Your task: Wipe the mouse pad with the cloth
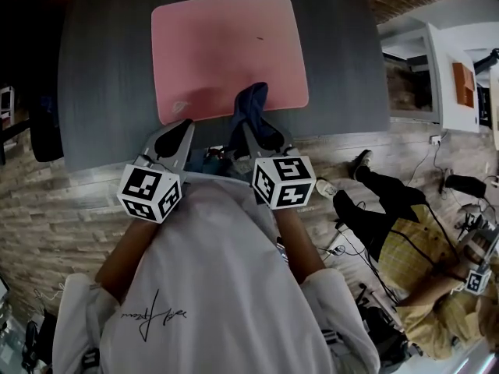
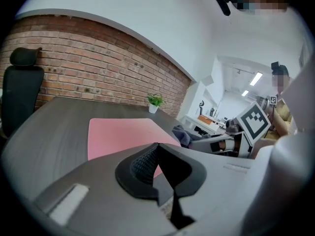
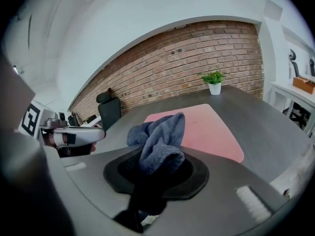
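Blue cloth [image 1: 251, 104], soft and light (likely floppy), pinched at bunched end by right gripper [image 1: 249, 127] fingers, over near edge of pink mouse pad [image 1: 226, 53]; left gripper [image 1: 181, 129] fingers closed, empty.

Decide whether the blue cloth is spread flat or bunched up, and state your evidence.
Bunched up. The cloth stands in crumpled folds, pinched in the right tool, its free end over the mouse pad's near edge.
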Demonstrator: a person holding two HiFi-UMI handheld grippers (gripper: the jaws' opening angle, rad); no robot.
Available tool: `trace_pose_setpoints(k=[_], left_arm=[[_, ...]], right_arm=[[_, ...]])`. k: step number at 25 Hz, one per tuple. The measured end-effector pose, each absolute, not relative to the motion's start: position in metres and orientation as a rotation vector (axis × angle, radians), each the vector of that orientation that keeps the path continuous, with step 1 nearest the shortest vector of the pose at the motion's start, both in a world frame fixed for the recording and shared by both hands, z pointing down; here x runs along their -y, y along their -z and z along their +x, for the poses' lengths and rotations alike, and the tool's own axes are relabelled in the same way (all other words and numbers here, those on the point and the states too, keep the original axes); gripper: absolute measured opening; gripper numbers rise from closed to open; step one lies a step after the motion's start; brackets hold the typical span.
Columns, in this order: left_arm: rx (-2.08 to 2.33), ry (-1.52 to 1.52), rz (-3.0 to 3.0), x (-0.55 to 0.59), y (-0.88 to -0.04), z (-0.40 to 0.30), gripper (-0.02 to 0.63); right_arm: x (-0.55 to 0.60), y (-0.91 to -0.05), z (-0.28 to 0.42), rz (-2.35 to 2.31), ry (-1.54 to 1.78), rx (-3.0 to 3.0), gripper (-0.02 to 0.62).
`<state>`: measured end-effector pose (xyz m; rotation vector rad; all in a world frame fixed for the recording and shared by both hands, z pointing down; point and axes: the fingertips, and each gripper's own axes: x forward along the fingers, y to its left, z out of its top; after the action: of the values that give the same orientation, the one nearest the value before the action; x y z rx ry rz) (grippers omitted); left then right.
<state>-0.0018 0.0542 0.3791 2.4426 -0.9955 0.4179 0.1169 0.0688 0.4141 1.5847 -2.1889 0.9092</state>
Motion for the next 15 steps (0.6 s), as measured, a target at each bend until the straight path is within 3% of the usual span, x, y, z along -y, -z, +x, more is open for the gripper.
trace_pose_setpoints(k=[15], left_arm=[[1.029, -0.425, 2.405, -0.025, -0.382, -0.007, 0.003]], right_arm=[[-0.022, -0.450, 0.198, 1.653, -0.877, 2.039, 0.101]])
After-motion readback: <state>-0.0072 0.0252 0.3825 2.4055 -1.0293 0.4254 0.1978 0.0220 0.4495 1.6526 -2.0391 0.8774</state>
